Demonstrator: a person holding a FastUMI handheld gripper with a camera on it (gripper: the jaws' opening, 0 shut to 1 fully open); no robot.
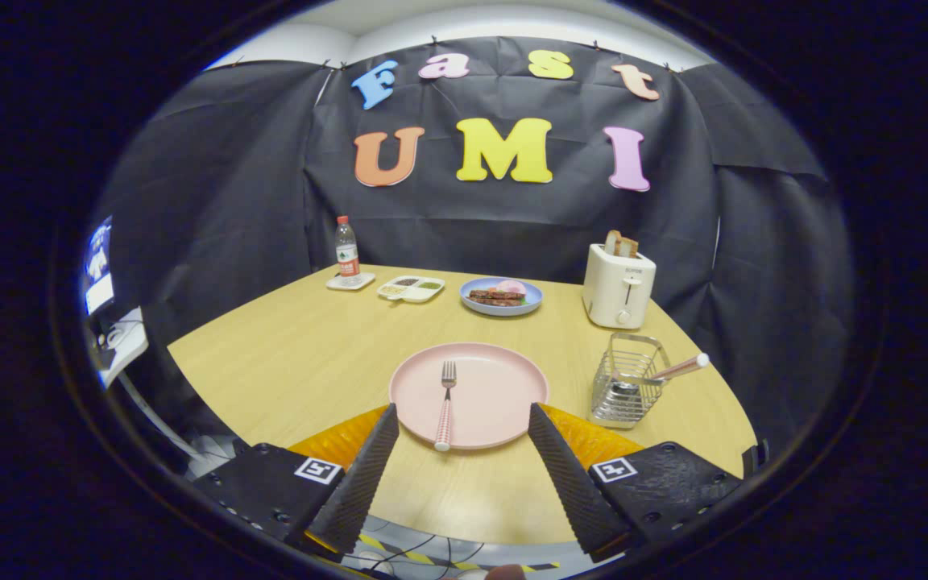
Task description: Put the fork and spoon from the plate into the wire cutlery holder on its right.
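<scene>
So the hand-held gripper [460, 423] is spread wide and holding nothing, hanging just short of the near rim of the pink plate [504, 403] on the table [303, 362]. The fork [445, 405] lies on the plate with its tines pointing away and its striped handle toward the fingers, about centred between them, which looks like a lineup for grabbing the handle. The spoon [677, 369] is already leaning in the wire cutlery holder [627, 392] right of the plate, handle poking out to the right. Only the fork's left, I'd say. The toaster [619, 285] sits farther back.
</scene>
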